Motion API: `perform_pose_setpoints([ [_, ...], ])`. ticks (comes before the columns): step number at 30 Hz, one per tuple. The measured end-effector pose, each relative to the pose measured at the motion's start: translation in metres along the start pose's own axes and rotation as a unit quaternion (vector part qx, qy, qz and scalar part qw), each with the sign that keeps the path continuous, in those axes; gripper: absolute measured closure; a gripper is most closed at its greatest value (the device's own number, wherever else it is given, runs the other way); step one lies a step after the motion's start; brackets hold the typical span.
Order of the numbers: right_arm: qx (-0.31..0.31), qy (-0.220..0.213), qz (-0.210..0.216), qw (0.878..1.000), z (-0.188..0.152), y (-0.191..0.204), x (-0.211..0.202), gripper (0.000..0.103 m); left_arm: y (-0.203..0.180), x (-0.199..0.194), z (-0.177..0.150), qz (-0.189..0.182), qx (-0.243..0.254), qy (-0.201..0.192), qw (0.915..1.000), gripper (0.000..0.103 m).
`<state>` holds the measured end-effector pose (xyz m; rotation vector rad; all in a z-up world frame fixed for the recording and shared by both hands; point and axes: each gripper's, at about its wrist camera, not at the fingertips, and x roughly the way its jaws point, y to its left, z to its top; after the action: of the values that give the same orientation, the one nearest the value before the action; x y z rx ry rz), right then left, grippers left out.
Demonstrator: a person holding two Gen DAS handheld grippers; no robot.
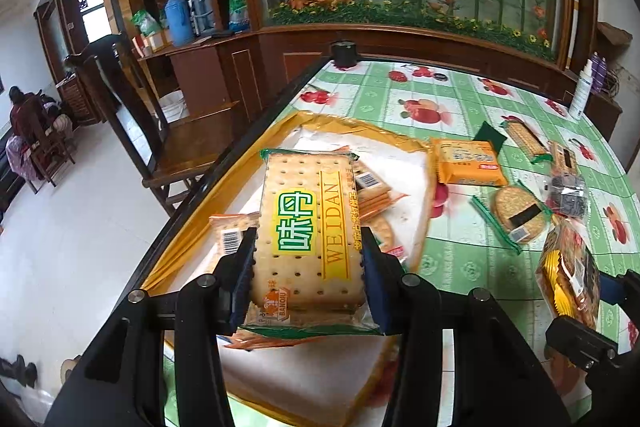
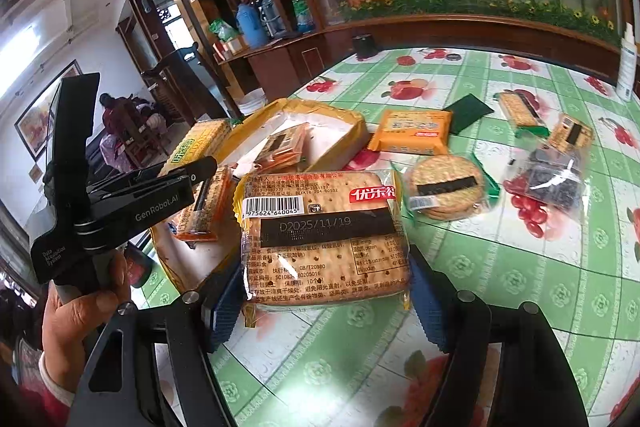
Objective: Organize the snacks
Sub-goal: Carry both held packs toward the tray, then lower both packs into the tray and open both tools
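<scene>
My left gripper [image 1: 308,267] is shut on a Weidan cracker pack [image 1: 308,223] and holds it above the yellow-rimmed tray [image 1: 420,151], which holds several small snack packs [image 1: 228,235]. My right gripper [image 2: 326,303] is shut on a clear cracker pack with a barcode [image 2: 324,239], held above the table just right of the tray [image 2: 348,115]. The left gripper and its Weidan pack [image 2: 196,143] show at left in the right wrist view. The right-held pack [image 1: 570,275] shows at the right edge of the left wrist view.
On the green fruit-print tablecloth [image 2: 520,267] lie an orange pack [image 2: 412,131], a round rice cracker [image 2: 446,187], a dark clear bag [image 2: 552,179], two more cracker packs [image 2: 520,111] and a green square [image 2: 468,111]. A white bottle [image 2: 626,63] stands far right. A chair [image 1: 132,119] stands left of the table.
</scene>
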<state>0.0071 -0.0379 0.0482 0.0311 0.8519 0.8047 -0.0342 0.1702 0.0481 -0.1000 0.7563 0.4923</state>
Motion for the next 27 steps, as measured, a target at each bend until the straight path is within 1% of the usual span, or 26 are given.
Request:
perform_pose_setpoints([
  [8,-0.022,0.01,0.01,1.0,0.013,0.022,0.021,0.028,0.035,0.01,-0.007,0.009,-0.032,0.016,0.9993,0.057],
  [11,-0.027,0.01,0.021,0.999,0.023,0.031,0.031,0.028,0.041,0.012,-0.009,0.006,-0.039,0.022,0.999,0.057],
  [15,-0.049,0.01,0.022,0.999,0.045,0.05,0.057,0.028,0.04,0.015,-0.014,-0.001,-0.035,0.03,0.999,0.057],
  [17,-0.05,0.01,0.021,0.998,0.054,0.053,0.071,0.028,0.037,0.015,-0.019,-0.005,-0.031,0.033,0.999,0.057],
  [21,-0.039,0.013,0.011,0.999,0.069,0.052,0.099,0.028,0.031,0.017,-0.023,-0.014,-0.023,0.04,0.9989,0.057],
  [27,-0.034,0.019,-0.008,0.999,0.089,0.051,0.138,0.028,0.026,0.023,-0.025,-0.015,-0.019,0.049,0.9985,0.057],
])
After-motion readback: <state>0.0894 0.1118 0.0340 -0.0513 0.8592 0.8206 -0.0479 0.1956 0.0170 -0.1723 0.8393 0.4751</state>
